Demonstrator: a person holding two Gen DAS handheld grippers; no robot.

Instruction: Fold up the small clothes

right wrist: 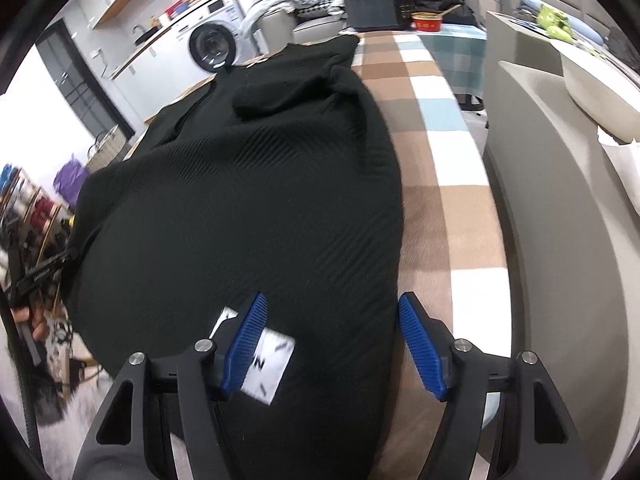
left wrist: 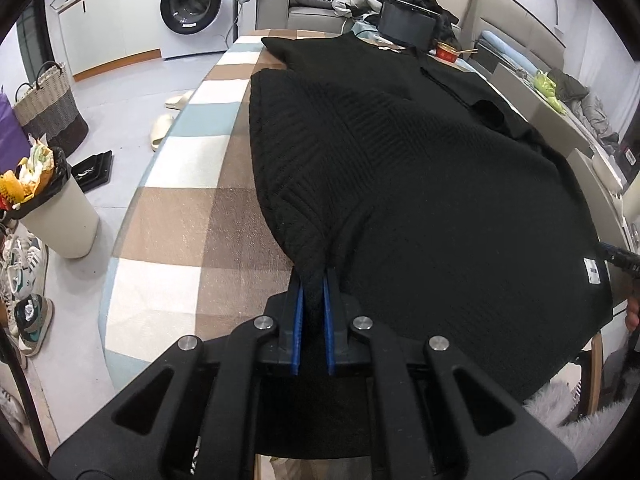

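Bright even light, fisheye-warped, blurred edges.

The black garment (left wrist: 420, 184) is matt ribbed knit, the checked tablecloth (left wrist: 192, 216) under it fuzzy woven, and the gripper pads (right wrist: 420, 344) ridged blue plastic.

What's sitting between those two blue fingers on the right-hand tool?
In the right wrist view, the black knit garment lies between the right gripper's open fingers, its edge near the right pad and its white label beside the left pad.
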